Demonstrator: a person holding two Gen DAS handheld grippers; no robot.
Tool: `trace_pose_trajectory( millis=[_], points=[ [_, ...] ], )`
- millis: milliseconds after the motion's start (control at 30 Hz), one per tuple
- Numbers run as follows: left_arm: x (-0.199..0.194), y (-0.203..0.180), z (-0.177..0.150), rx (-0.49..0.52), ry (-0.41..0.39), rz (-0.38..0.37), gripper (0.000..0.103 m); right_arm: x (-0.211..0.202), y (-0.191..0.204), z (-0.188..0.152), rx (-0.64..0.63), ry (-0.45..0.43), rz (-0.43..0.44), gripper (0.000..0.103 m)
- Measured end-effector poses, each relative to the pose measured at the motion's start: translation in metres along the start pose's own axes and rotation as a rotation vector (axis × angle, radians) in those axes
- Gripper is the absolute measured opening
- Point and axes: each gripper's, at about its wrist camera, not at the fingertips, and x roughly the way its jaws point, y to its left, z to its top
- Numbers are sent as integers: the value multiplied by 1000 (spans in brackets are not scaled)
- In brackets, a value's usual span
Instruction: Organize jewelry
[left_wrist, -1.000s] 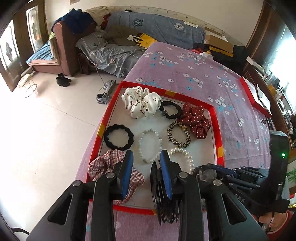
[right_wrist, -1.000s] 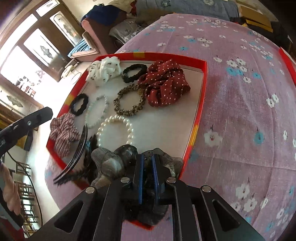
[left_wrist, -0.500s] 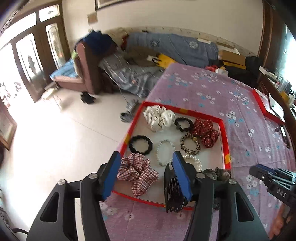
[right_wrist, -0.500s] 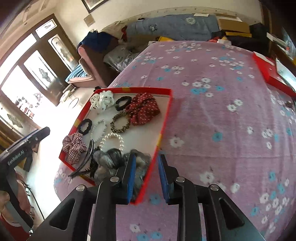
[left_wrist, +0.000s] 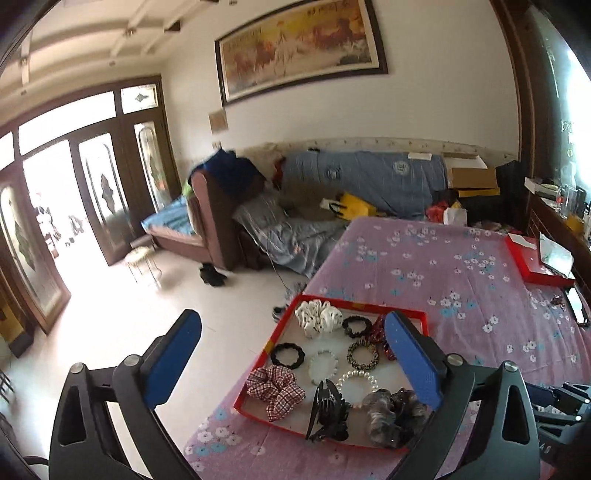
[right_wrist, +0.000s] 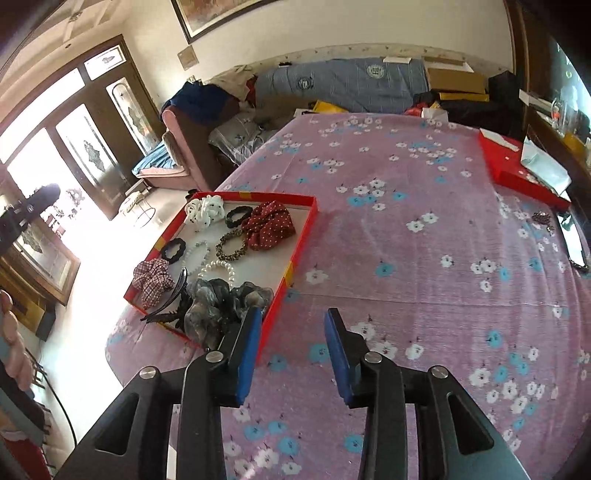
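A red tray (left_wrist: 270, 342) (right_wrist: 303, 240) on the pink flowered cloth holds hair ties and bracelets: a white scrunchie (left_wrist: 318, 318), a dark red dotted scrunchie (right_wrist: 270, 225), a plaid scrunchie (left_wrist: 275, 389), a pearl bracelet (left_wrist: 357, 377), a black claw clip (left_wrist: 328, 412) and a grey sheer scrunchie (left_wrist: 391, 410) (right_wrist: 214, 302). My left gripper (left_wrist: 295, 362) is open wide and empty, raised well back from the tray. My right gripper (right_wrist: 291, 343) is open and empty, above the cloth beside the tray's near right corner.
A second red box (right_wrist: 517, 170) with paper lies at the table's far right. Small dark items (right_wrist: 542, 218) lie near the right edge. A sofa with bedding (left_wrist: 351, 184) stands beyond the table. Open floor (left_wrist: 147, 314) is to the left.
Both grippers let go, opened and pulled up and back from the tray. The claw clip and the grey scrunchie now lie in the tray's near end.
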Motion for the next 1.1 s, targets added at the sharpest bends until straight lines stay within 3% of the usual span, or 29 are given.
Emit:
trace_pose_trajectory(
  millis=[67,200,267,533,733,1100],
  points=[
    [-15,-8,1,17,-10,-29,100,-7,-1,-3,-7,-11,8,42],
    [-41,-17,0,29,-21,-2,100,-20,1,-6,-31,-38,19,45],
    [-52,-19,-1,28,-19,17,100,-26,0,-7,-41,-53,23,53],
    [-64,-16,-15,4,83,43,100,-27,6,-18,-62,-29,36,54],
    [-45,-15,-25,15,133,27,100,-24,9,-20,-56,-10,-3,56],
    [14,12,-36,41,214,-98,100,-5,37,-4,33,-14,-119,64]
  ],
)
